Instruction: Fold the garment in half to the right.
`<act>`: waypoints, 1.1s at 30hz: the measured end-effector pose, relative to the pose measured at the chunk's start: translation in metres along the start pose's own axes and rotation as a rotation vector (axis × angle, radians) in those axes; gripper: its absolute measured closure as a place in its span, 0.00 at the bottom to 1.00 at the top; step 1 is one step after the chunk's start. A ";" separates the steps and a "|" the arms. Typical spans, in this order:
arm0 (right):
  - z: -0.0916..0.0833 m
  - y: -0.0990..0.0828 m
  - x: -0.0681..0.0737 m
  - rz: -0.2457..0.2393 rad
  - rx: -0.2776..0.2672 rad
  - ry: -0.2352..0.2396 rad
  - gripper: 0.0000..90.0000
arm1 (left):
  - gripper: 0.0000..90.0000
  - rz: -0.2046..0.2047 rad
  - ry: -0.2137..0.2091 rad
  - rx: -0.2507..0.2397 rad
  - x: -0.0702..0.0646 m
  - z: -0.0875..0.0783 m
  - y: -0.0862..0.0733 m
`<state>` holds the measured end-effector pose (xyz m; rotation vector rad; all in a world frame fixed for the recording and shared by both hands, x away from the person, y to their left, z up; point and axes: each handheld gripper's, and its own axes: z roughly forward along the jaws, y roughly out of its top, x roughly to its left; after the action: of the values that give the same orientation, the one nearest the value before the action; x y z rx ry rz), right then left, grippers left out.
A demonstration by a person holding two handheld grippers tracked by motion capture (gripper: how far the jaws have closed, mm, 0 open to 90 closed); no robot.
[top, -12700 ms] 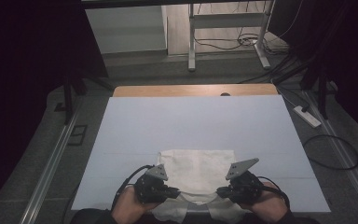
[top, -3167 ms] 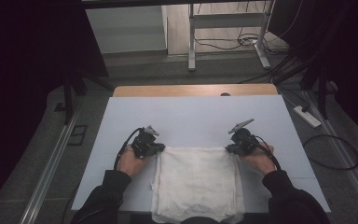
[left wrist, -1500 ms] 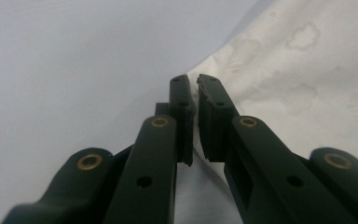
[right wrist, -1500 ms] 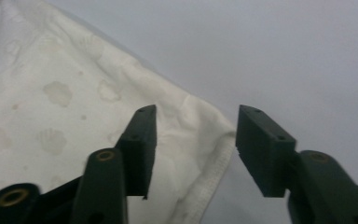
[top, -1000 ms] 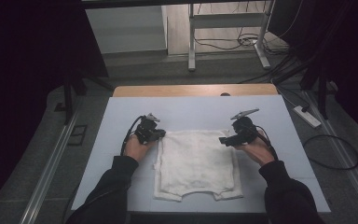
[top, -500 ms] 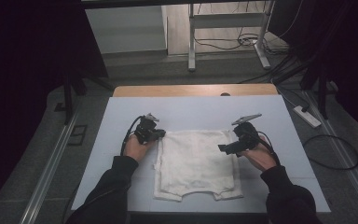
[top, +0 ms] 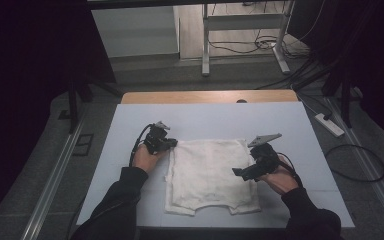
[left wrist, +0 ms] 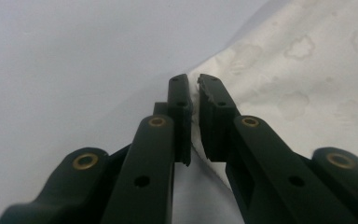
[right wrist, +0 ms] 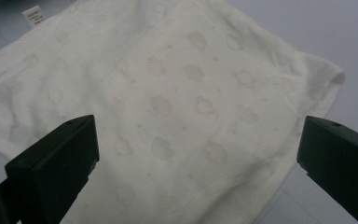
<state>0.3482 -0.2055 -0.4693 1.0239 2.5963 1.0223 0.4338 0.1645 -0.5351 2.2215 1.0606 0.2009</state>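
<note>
Sleeves (top: 115,205) rise from the bottom edge of the high view, one at lower left, one at lower right. Just above them, at lower centre of the frame, the white garment (top: 211,175) lies flat on the pale blue table (top: 290,125), with two short leg openings at its near hem. The right gripper (top: 245,172) hovers over the garment's right edge; its jaws have just been opening, and they stand wide apart with nothing pinched between them. Farther up and left of centre, the left gripper (top: 172,144) is clamped on the garment's upper left corner, cloth pressed between its pads. Beyond the table, at the top of the frame, cables (top: 240,47) lie on the floor.
</note>
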 end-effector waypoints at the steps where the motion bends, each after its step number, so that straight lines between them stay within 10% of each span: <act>1: -0.001 -0.001 0.001 -0.003 0.002 0.003 0.00 | 0.92 -0.001 -0.001 0.000 0.000 0.000 0.000; 12: -0.014 -0.009 0.016 0.017 -0.029 0.032 0.00 | 0.92 -0.004 -0.001 0.000 0.000 0.000 0.000; 33: -0.006 -0.007 0.070 -0.093 -0.019 0.100 0.00 | 0.92 -0.008 -0.005 0.004 0.001 0.000 0.001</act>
<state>0.2893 -0.1666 -0.4631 0.8604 2.6797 1.0995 0.4346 0.1647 -0.5348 2.2201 1.0683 0.1896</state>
